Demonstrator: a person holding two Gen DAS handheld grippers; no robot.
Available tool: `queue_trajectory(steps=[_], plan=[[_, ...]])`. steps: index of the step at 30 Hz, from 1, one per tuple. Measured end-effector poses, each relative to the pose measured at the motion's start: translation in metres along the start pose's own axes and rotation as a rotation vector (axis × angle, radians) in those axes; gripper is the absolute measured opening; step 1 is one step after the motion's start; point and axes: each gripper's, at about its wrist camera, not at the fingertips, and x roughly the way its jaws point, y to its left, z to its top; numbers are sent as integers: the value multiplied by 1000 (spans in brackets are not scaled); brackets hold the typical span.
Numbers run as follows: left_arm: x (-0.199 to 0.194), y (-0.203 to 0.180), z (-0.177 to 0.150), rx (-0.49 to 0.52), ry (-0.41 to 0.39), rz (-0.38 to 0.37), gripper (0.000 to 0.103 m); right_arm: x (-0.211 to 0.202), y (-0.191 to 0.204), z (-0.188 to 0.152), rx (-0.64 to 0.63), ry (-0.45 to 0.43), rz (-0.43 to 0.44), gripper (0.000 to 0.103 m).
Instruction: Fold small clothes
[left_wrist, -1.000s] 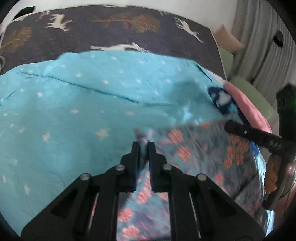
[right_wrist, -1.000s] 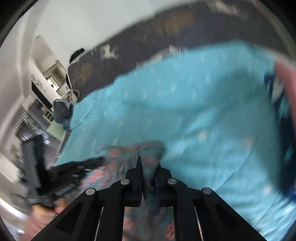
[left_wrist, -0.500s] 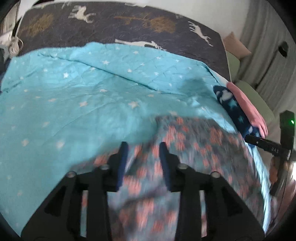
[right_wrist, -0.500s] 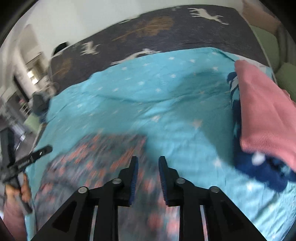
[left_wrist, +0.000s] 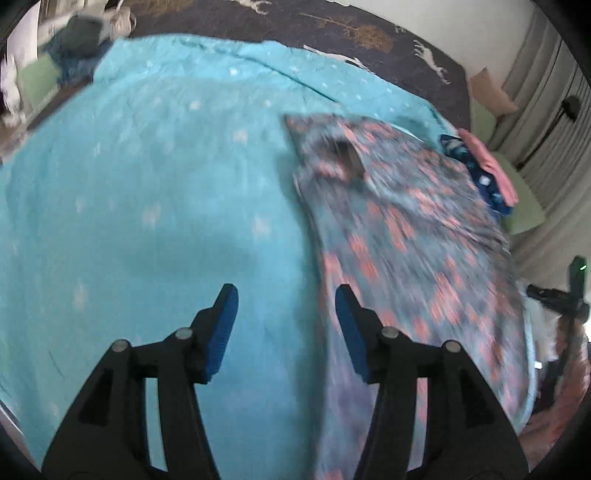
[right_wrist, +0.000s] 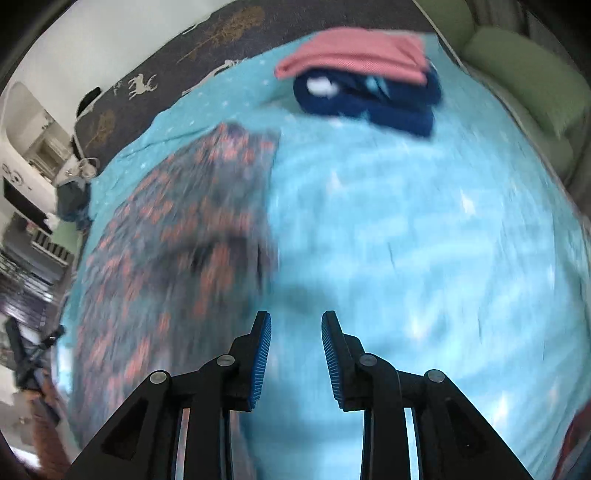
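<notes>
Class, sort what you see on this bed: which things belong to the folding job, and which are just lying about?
Job:
floral garment
pink folded garment
navy folded garment
left hand-held gripper
right hand-held gripper

Lying about:
turquoise star blanket
green cushion

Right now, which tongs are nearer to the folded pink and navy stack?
Right, as far as the views show. The right tongs hang open over bare blanket with the stack straight ahead. The left tongs sit across the floral garment from it.

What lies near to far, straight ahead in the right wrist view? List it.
Right tongs → turquoise bedspread → navy garment → pink garment on top of it → dark deer-print cover.
</notes>
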Motion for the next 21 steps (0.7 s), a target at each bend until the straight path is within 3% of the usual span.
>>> queue_trajectory(steps=[4, 10, 12, 17, 21], plan=[[-13, 0, -39, -27, 8, -29, 56, -25, -6, -47, 21, 4, 65, 40], [-26, -4, -78, -16, 14, -19, 57, -33, 2, -97, -13, 32, 85, 41], [-32, -5, -86, -10, 20, -19, 64, -35, -3, -117, -3, 34, 97, 42], [-46, -3, -109, 1, 36, -12, 64, -52, -16, -150, 29, 14, 166, 46], [-53, -4, -123, -29, 34, 1, 64, -58, -11, -170, -25, 28, 171, 49]])
